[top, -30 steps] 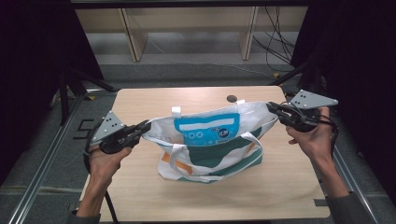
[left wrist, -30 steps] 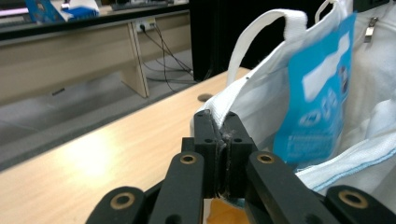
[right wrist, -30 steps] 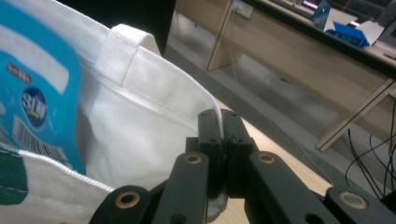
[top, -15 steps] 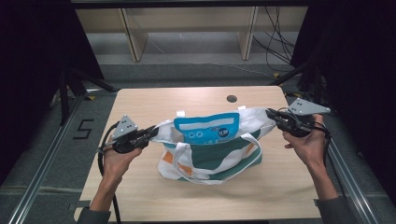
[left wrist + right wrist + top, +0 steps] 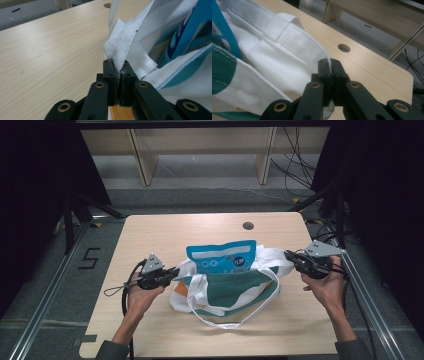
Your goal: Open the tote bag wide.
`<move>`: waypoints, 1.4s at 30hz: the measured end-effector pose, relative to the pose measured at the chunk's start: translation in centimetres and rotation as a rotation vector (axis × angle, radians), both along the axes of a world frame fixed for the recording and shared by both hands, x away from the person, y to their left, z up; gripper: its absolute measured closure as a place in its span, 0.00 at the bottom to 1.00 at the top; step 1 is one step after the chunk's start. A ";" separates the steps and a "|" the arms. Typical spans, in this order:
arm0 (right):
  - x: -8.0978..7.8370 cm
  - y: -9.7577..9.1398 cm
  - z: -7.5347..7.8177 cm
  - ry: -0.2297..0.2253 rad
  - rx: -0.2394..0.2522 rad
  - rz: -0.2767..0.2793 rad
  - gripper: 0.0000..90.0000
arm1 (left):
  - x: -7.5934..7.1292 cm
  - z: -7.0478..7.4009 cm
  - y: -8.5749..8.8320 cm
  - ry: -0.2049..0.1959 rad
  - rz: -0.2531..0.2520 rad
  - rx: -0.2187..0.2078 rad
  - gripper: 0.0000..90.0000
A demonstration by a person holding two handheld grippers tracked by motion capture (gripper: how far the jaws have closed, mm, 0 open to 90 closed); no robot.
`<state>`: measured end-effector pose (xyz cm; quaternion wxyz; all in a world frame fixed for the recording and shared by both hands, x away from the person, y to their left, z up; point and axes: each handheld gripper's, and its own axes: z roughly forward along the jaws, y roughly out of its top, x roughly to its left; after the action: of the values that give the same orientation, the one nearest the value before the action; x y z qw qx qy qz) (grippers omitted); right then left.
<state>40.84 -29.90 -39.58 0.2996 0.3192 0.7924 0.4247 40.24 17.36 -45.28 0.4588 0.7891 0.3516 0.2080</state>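
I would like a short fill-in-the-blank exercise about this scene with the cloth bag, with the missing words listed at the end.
1. The left gripper is shut on the white fabric edge of the white and green cloth tote bag, and the right gripper grips the ____ end of its opening.
2. A flat packet of ____ colour stands in the bag.
3. The bag rests on a light ____ table.
4. Near the table's far edge is a round ____.

Missing words: opposite; blue; wooden; hole

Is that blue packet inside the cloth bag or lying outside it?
Inside: the blue packet stands in the bag, its top poking above the rim.
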 end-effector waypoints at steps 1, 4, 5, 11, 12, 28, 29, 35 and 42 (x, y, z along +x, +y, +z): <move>-0.2 0.1 -0.3 0.028 0.002 -0.010 0.98 | 0.0 -0.2 -0.1 0.009 0.000 0.002 0.95; 0.0 0.1 -1.4 0.051 -0.029 0.000 0.98 | 0.0 -0.8 -0.1 0.027 -0.002 0.002 0.95; 0.0 0.3 -1.9 0.063 -0.029 -0.011 0.98 | 0.0 -1.0 -0.1 0.027 -0.005 0.018 0.95; 0.8 0.7 -5.2 0.134 -0.101 -0.007 0.98 | 0.3 -2.9 -0.4 0.079 -0.025 0.065 0.95; 0.9 0.8 -5.6 0.143 -0.116 -0.006 0.98 | 0.4 -3.4 -0.5 0.085 -0.028 0.072 0.95; 1.0 1.2 -6.7 0.216 -0.074 0.000 0.93 | 0.6 -4.9 -0.6 0.139 0.017 0.069 0.89; 0.9 0.9 -6.0 0.211 -0.044 -0.010 0.87 | 0.6 -4.6 -0.4 0.137 0.023 0.031 0.87; -1.0 0.4 -0.3 0.124 0.141 0.068 0.72 | 0.6 -3.0 0.1 0.124 0.044 -0.040 0.70; -3.4 5.1 1.0 0.172 0.094 0.265 0.62 | 0.8 0.2 -0.1 0.054 0.028 -0.016 0.57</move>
<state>37.41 -24.82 -38.54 0.1569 0.2604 0.8296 0.4683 41.05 17.27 -45.10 0.4525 0.7856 0.3767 0.1902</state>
